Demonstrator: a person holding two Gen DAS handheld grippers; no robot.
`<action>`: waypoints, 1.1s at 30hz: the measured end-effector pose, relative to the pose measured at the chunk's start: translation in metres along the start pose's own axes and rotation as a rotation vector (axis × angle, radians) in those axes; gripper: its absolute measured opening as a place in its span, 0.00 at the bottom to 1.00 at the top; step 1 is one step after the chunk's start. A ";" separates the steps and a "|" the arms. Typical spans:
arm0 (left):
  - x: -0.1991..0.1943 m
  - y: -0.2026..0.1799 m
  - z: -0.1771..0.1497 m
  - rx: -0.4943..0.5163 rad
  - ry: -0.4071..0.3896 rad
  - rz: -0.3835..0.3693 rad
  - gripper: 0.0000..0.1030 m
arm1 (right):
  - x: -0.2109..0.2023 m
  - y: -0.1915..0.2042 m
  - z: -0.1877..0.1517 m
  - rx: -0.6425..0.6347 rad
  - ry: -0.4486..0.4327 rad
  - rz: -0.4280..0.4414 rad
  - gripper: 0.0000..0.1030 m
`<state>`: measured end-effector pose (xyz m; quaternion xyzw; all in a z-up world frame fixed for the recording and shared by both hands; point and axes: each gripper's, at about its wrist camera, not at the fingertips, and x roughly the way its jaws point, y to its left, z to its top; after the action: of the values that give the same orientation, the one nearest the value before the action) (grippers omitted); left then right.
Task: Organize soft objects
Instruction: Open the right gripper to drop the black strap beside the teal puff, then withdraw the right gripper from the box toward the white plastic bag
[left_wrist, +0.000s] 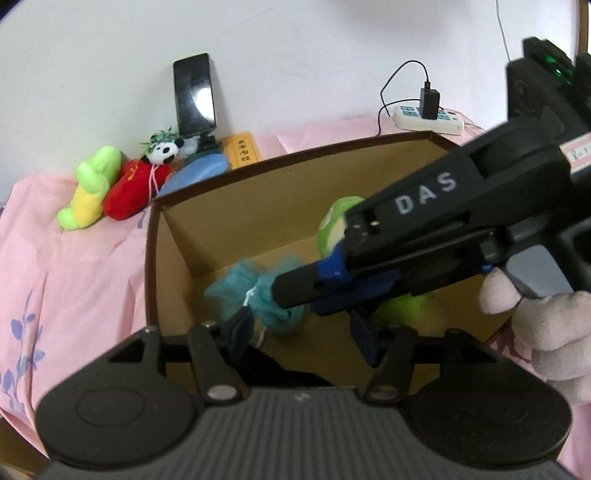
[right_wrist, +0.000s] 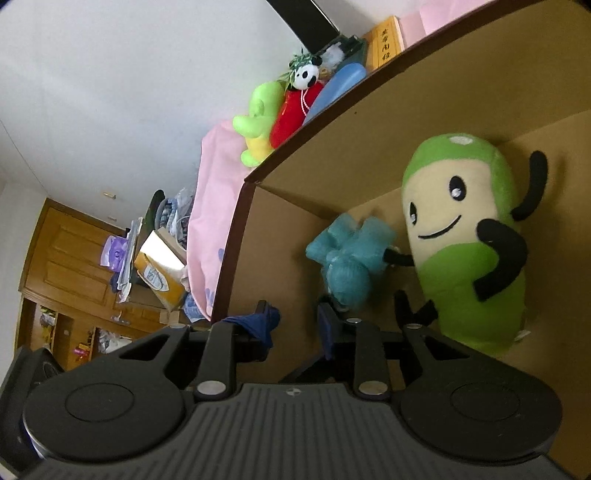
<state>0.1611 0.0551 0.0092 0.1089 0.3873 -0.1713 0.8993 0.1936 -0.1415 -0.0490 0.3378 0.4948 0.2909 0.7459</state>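
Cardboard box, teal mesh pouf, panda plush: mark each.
cardboard box (left_wrist: 221, 206), left wrist view, inner back wall.
teal mesh pouf (right_wrist: 347, 254), right wrist view, centre of the bundle.
panda plush (left_wrist: 164, 152), left wrist view, its face.

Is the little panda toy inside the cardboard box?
No, the panda toy sits outside the cardboard box, on the pink cover beyond its far rim beside the red plush.

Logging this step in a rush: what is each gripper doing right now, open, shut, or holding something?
Left gripper: open, nothing held, above the box.
Right gripper: jaws slightly apart, nothing between them, inside the box.
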 end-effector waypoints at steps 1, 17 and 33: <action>-0.001 0.001 0.000 -0.005 -0.003 0.002 0.59 | -0.003 0.000 -0.001 -0.005 -0.009 0.001 0.12; -0.068 -0.012 -0.012 -0.116 -0.072 0.116 0.60 | -0.061 0.028 -0.030 -0.125 -0.170 -0.039 0.13; -0.109 -0.045 -0.044 -0.152 -0.081 0.208 0.62 | -0.088 0.046 -0.098 -0.223 -0.242 -0.156 0.14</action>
<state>0.0444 0.0532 0.0563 0.0733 0.3492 -0.0516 0.9328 0.0674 -0.1604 0.0075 0.2460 0.3906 0.2423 0.8534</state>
